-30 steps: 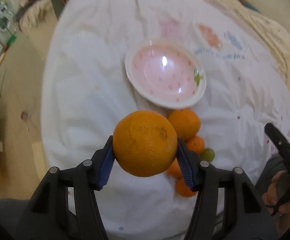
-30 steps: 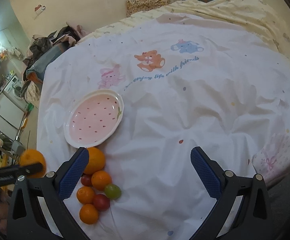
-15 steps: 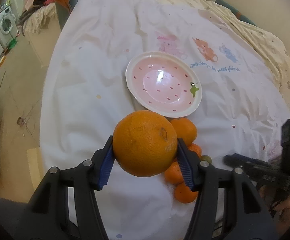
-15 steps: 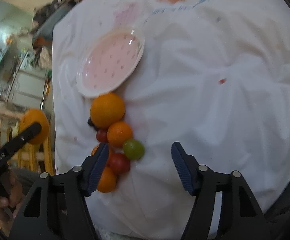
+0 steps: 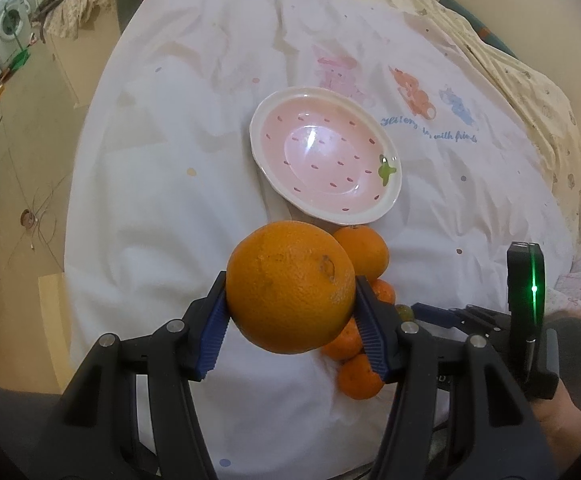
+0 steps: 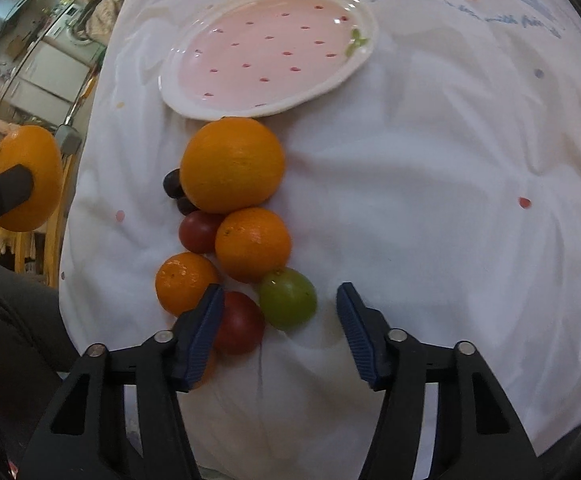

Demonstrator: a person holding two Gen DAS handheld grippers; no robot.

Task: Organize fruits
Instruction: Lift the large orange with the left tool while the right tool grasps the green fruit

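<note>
The large orange [image 5: 290,286] is held off the surface, pinched between the blue pads of the left claw [image 5: 290,312], above the near end of the white printed sheet [image 5: 162,200]. Beyond it, farther across the sheet, lies the pink strawberry plate [image 5: 326,166], with nothing on it. That plate is probably where the fruit is meant to go.

The right claw [image 6: 280,330] is released, its jaws spread wide and low over the near end of a cluster of fruit: a green grape [image 6: 288,299] sits between its fingers, a red tomato [image 6: 239,322] touches the left finger, and small oranges [image 6: 252,244] lie just beyond.

The main risk is the round orange slipping: only two narrow pads touch its curved skin, so a tilt or a jolt could roll it out. If it is let go on the plate's sloping rim it may roll off onto the soft, wrinkled sheet, which looks like bedding and gives little stable footing.

Another big orange [image 6: 232,164] rests against the plate's near edge, right on the path, with dark grapes [image 6: 172,184] tucked to its left. On the right, closing on the grape could nudge the touching tomato and scatter the packed pile.
</note>
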